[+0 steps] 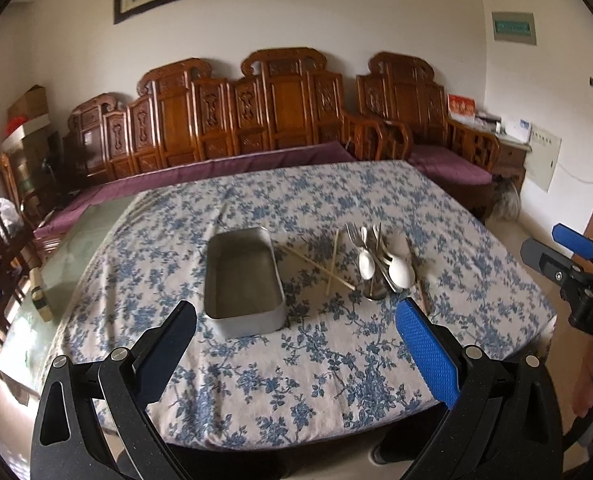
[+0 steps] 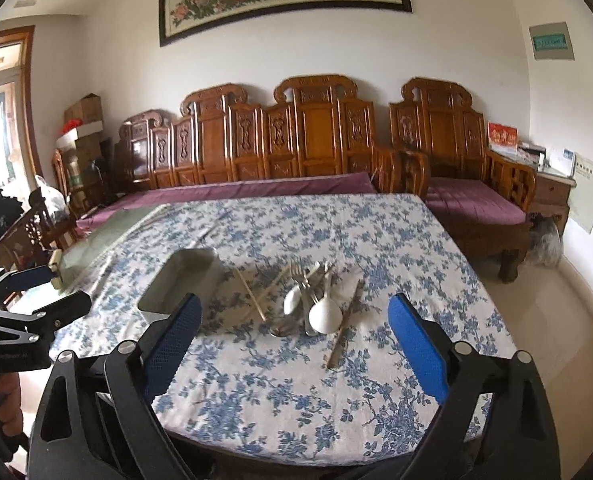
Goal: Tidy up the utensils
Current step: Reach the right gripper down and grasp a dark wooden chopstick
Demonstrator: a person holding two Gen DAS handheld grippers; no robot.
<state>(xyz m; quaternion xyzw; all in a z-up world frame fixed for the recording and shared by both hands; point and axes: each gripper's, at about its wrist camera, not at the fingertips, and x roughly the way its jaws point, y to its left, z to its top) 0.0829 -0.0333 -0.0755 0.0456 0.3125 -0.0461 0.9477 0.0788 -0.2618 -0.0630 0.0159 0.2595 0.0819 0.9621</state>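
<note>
Holding the left black two-finger gripper with blue pads (image 1: pixel 296 342) angled downward, jaws spread wide, nothing between them. Holding the right black two-finger gripper with blue pads (image 2: pixel 296 342) likewise tilted downward — jaws standing wide apart, gripping nothing. Gripping each handle with a hand: right hand (image 1: pixel 592 384) low at one edge, left hand (image 2: pixel 0 408) at the other — both only partly in view.
</note>
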